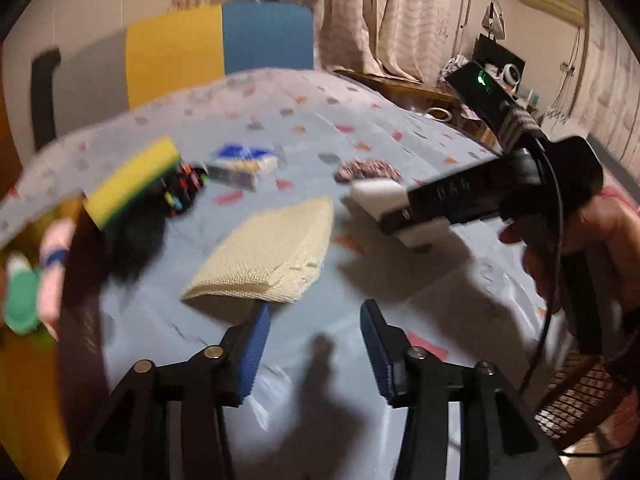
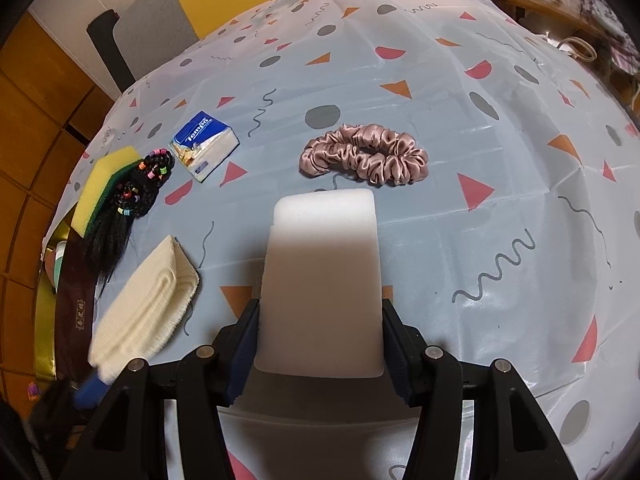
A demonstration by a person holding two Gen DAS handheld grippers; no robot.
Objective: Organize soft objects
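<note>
Our right gripper (image 2: 320, 344) is clamped on a white rectangular foam sponge block (image 2: 322, 280), its blue ribbed pads pressing the block's two long sides while the block sticks out ahead of the fingers above the table. Just beyond the block's far end lies a dusty-pink satin scrunchie (image 2: 366, 156) flat on the pale blue plastic tablecloth with triangles, dots and squiggles (image 2: 500, 128). To the left of the gripper we see a folded cream knitted cloth (image 2: 148, 304) lying on the tablecloth, and our left gripper (image 1: 316, 344) stands just at its near edge, jaws apart with nothing between them, one blue pad (image 1: 252, 356) close beside the cloth's corner; we cannot tell whether it touches. Farther left and ahead, a black hairpiece with small coloured beads (image 2: 132, 200) lies partly over a yellow sponge with a green scouring layer (image 2: 102, 188), right at the table's left edge. Ahead of those sits a blue and white packet of paper tissues (image 2: 204, 144). In the left wrist view, which is blurred, our hand (image 1: 580, 240) grips the right gripper's black handle, and a blue chair back (image 1: 268, 36) stands past the table's far side.
</note>
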